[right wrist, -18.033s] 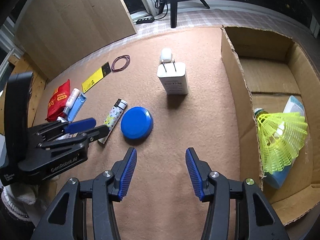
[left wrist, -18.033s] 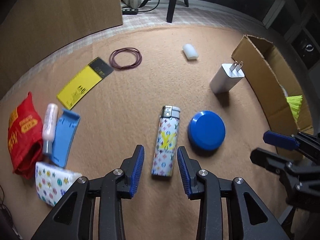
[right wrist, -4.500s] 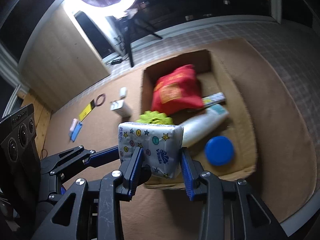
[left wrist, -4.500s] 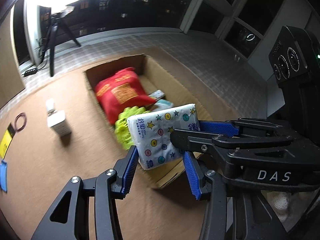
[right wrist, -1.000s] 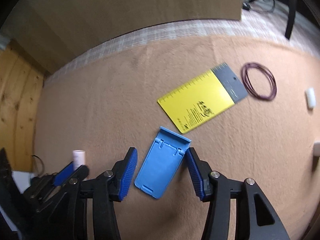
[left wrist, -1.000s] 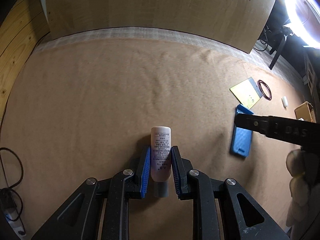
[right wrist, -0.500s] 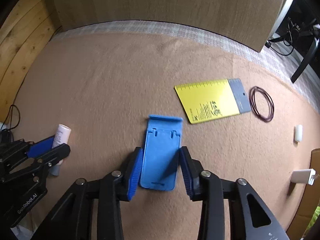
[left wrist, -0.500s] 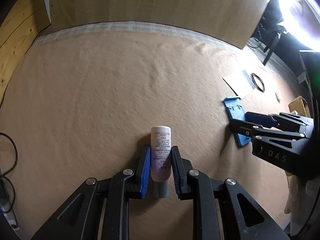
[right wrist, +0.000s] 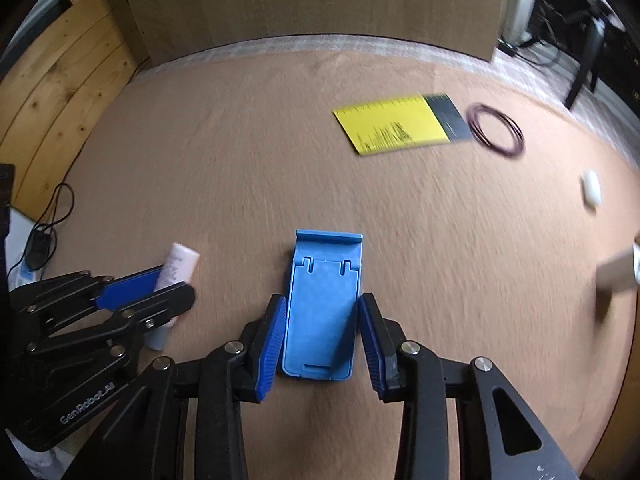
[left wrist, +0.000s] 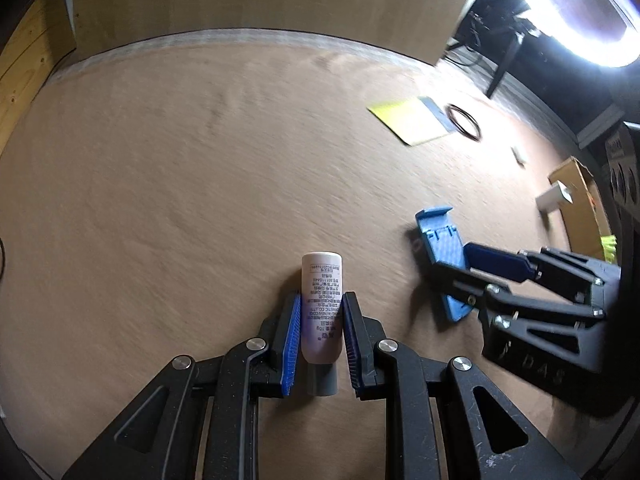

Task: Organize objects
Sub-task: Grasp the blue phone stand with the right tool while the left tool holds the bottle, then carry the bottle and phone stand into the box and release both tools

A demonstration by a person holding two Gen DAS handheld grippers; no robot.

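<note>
Both claws are loaded: the left claw (left wrist: pixel 319 338) pinches the small white tube (left wrist: pixel 321 306), the right claw (right wrist: pixel 322 340) clamps the blue phone stand (right wrist: pixel 322 312), both above the desk (right wrist: pixel 240 160). Next call: carry them across to the cardboard box (left wrist: pixel 580 204) far right.

You have a ring light (left wrist: pixel 576 12) past the mat's (right wrist: pixel 240 160) far right corner, and cables (right wrist: pixel 44 220) off its left edge.
</note>
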